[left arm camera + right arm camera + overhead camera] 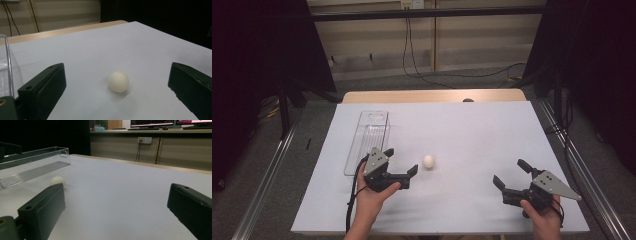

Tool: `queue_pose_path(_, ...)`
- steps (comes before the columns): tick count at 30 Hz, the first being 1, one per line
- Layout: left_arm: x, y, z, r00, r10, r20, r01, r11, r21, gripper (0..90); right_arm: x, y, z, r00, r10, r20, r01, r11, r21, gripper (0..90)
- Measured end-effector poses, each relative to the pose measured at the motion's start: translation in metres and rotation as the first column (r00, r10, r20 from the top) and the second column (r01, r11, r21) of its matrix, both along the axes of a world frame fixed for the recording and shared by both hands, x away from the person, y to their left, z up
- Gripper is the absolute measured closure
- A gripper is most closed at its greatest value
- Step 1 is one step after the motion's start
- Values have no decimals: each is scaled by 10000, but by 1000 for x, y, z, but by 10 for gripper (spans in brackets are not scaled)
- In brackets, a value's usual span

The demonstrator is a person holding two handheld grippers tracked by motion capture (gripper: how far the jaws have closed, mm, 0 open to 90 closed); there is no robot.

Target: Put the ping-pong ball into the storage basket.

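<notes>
We held our left gripper (pixel 403 160) with its jaws spread wide and nothing between them, low over the white table cover (pixel 472 135). Our right gripper (pixel 511 172) hung equally released, well apart at the near right. Just ahead of the left jaws the small white ball (pixel 428 161) lay on the cover, untouched. Beyond our left hand (pixel 374 192) the clear plastic tray (pixel 373 126) lay lengthwise toward the far edge.
</notes>
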State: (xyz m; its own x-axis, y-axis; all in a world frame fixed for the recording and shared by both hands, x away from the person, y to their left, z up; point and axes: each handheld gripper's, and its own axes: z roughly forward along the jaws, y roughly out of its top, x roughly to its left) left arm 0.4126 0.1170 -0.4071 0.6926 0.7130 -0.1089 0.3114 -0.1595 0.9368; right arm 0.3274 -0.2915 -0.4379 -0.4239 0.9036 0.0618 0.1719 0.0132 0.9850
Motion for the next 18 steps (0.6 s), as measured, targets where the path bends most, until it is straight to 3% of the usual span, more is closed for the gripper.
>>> queue_pose_path(18, 7, -23, -6, 9992, -168, -352, 186, 9985, 510, 19, 0, 0, 0, 10000, 58, 4, -58, 10000, -7, 11)
